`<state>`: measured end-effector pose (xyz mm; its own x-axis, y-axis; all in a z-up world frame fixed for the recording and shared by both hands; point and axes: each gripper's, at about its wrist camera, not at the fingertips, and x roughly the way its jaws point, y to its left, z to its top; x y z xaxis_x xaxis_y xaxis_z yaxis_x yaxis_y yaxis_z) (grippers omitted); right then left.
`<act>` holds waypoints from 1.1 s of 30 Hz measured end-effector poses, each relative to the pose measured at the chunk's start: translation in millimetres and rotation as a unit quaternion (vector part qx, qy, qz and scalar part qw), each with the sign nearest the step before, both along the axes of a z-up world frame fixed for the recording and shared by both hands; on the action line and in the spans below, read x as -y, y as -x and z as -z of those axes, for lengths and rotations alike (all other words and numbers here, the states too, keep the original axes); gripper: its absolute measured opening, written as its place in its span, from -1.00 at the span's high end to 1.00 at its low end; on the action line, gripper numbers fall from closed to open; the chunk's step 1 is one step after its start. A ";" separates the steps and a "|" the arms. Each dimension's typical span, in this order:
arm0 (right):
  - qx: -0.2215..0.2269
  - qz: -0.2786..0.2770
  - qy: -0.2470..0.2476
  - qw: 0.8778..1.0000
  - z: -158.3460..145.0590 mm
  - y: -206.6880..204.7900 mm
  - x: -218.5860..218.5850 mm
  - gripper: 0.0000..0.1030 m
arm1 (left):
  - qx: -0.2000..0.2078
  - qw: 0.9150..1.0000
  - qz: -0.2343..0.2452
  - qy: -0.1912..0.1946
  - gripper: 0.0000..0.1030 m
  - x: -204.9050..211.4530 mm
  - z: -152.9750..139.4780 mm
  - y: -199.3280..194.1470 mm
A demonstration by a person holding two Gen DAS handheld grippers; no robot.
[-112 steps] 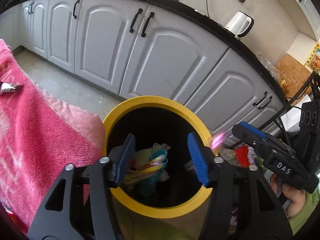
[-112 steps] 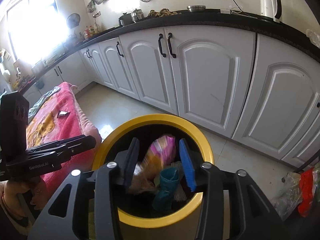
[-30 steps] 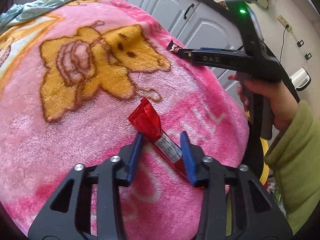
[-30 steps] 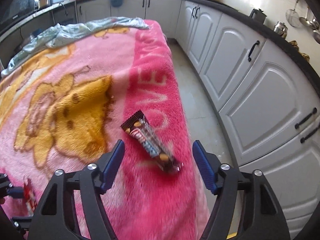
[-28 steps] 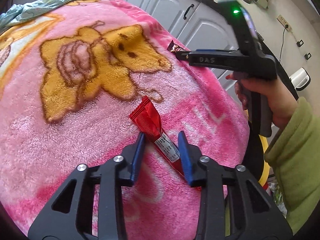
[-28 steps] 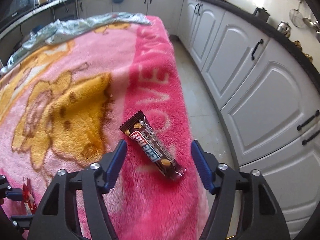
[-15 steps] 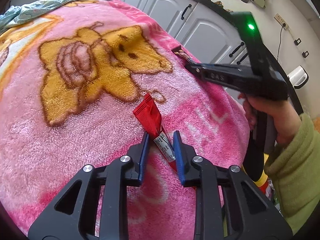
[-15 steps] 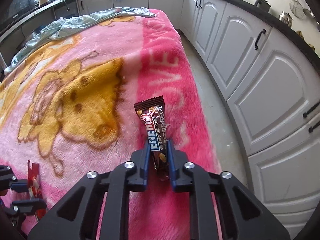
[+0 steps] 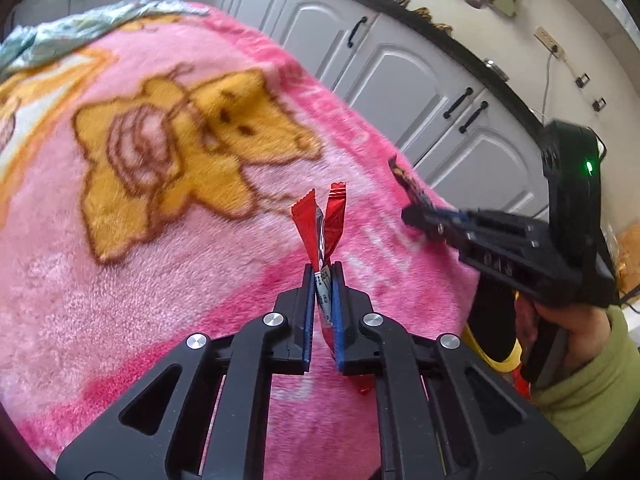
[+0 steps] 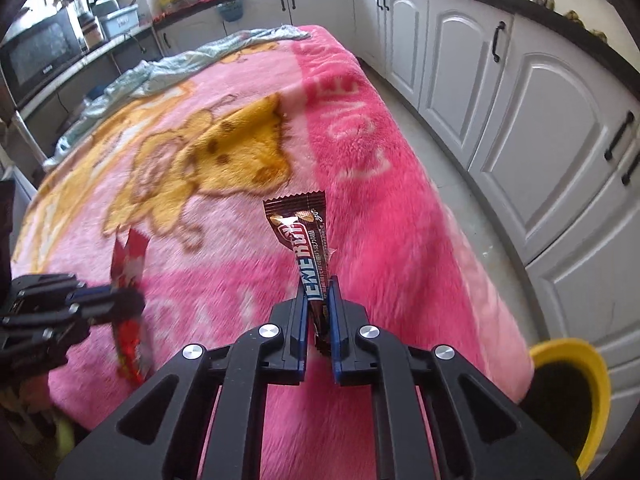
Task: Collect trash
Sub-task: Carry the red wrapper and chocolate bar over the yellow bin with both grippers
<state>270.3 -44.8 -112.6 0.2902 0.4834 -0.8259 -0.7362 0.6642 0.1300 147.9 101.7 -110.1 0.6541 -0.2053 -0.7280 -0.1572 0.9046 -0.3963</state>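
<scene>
- Both wrappers had left the blanket since half a second before: each pair of jaws, then just closing around a piece lying flat, now carried it raised clear of the pile.
- Left wrist view: the left gripper (image 9: 323,270) had its jaws closed on the lower end of a crinkled red foil snack wrapper (image 9: 322,226), whose long axis ran straight out along the fingers, its two torn flaps splayed above the tips. Below lay the fluffy pink blanket with a yellow bear print (image 9: 168,184). To the right, the right gripper (image 9: 412,216) pointed left with a dark wrapper end sticking up from its tips.
- Right wrist view: the right gripper (image 10: 318,294) had its jaws shut on the lower end of a brown glossy candy-bar wrapper (image 10: 306,236), which likewise stood out in line with the fingers, serrated end farthest away. At the left edge the left gripper (image 10: 120,300) showed, blurred, with the red wrapper across its tips.
- The black bin with a yellow rim (image 10: 588,364) sat at the lower right of this view, beyond the blanket's near corner. It lay on the right gripper's side, so that hand seemed nearer; the coming carry probably turned on swinging each wrapper over that opening.
</scene>
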 end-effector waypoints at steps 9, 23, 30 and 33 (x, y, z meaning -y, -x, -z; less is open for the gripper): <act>0.019 0.026 -0.049 0.998 -37.3 28.3 50.2 0.83 | 0.032 0.999 0.029 -0.016 0.94 28.4 -27.9 -4.9; 0.057 0.115 -0.092 0.987 -74.9 43.3 150.2 0.83 | 0.074 0.991 0.100 -0.040 0.94 103.2 -68.8 -34.1; 0.082 0.160 -0.104 0.978 -87.3 51.0 197.3 0.83 | 0.085 0.987 0.132 -0.045 0.94 141.7 -77.4 -47.2; 0.090 0.174 -0.106 0.975 -91.4 55.7 213.8 0.83 | 0.089 0.984 0.145 -0.045 0.94 155.9 -79.7 -52.2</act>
<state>214.6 -258.6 -21.2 0.5989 0.4835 -0.6384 -0.4943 0.8504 0.1804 200.2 -54.2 -30.4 0.6965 -0.3410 -0.6314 0.1765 0.9343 -0.3098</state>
